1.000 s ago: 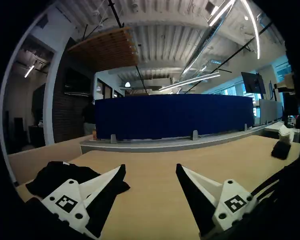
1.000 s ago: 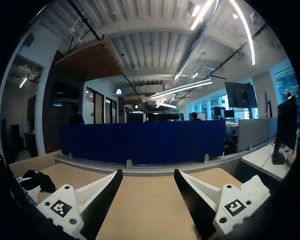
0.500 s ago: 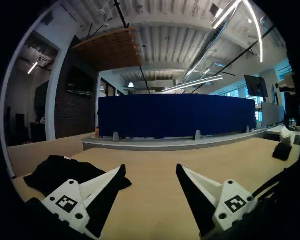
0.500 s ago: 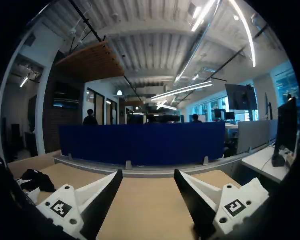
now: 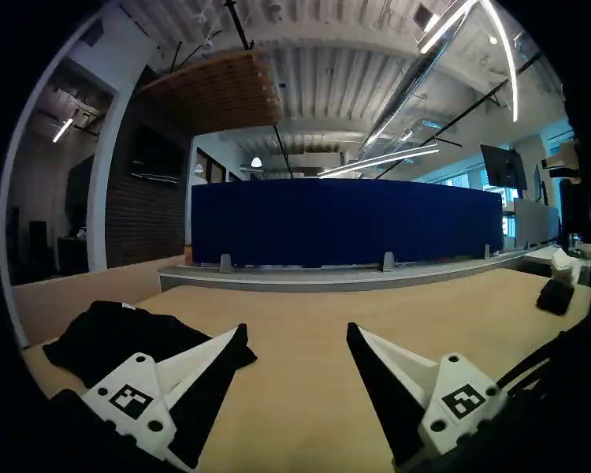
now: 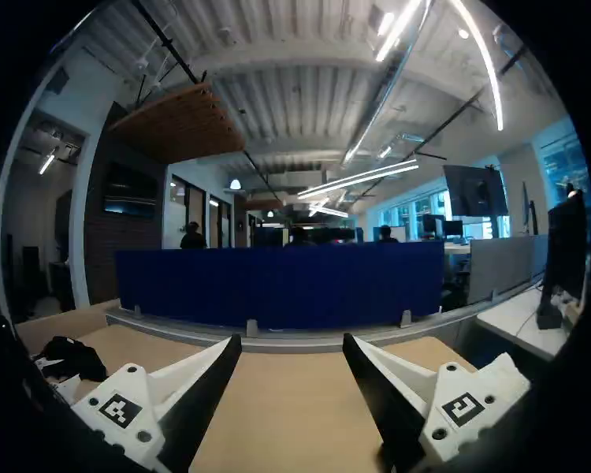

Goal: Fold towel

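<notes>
A black towel (image 5: 114, 339) lies crumpled on the wooden table (image 5: 311, 315) at the left of the left gripper view, partly behind the left finger. My left gripper (image 5: 295, 335) hovers low over the table, open, with nothing between its fingers. In the right gripper view the black towel (image 6: 71, 355) lies far left on the table (image 6: 288, 394). My right gripper (image 6: 291, 347) is open and empty over bare wood.
A blue divider panel (image 5: 343, 225) on a grey rail runs along the table's far edge. A small black object (image 5: 554, 296) and a white one sit at the far right. Another desk with a monitor (image 6: 563, 252) stands right of the table.
Both views shifted only slightly; the towel sits a touch lower-left in the left gripper view. A person in the background walked right behind the divider. Both grippers stayed open.
</notes>
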Tool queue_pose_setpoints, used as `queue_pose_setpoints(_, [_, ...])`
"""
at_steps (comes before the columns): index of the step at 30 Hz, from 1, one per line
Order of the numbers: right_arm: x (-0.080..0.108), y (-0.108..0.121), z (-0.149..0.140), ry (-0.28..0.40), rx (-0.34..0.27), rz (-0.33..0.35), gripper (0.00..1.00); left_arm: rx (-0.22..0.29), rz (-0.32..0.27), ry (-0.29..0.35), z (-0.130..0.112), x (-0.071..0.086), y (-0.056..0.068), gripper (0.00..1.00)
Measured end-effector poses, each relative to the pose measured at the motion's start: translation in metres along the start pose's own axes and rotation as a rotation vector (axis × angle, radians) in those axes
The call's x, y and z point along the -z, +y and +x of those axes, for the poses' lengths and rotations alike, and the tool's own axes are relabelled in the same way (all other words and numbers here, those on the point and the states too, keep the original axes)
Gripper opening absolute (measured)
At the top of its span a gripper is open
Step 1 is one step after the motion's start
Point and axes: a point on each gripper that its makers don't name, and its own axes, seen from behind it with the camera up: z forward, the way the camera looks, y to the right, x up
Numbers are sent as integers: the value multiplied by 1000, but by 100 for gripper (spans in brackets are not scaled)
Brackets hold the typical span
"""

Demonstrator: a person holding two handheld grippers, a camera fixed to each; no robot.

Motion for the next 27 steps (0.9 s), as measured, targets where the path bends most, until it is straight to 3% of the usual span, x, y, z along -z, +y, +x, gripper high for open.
queue_pose_setpoints(15, [5, 39, 4, 52, 53, -42, 100, -3, 0, -1, 3, 1, 1, 94])
queue_pose_setpoints(21, [5, 48, -25, 41, 91, -55, 100, -3, 0, -1, 3, 1, 0, 94])
queue_pose_setpoints(27, [3, 54, -64, 29, 70, -55, 100, -3, 0, -1, 3, 0, 0, 94])
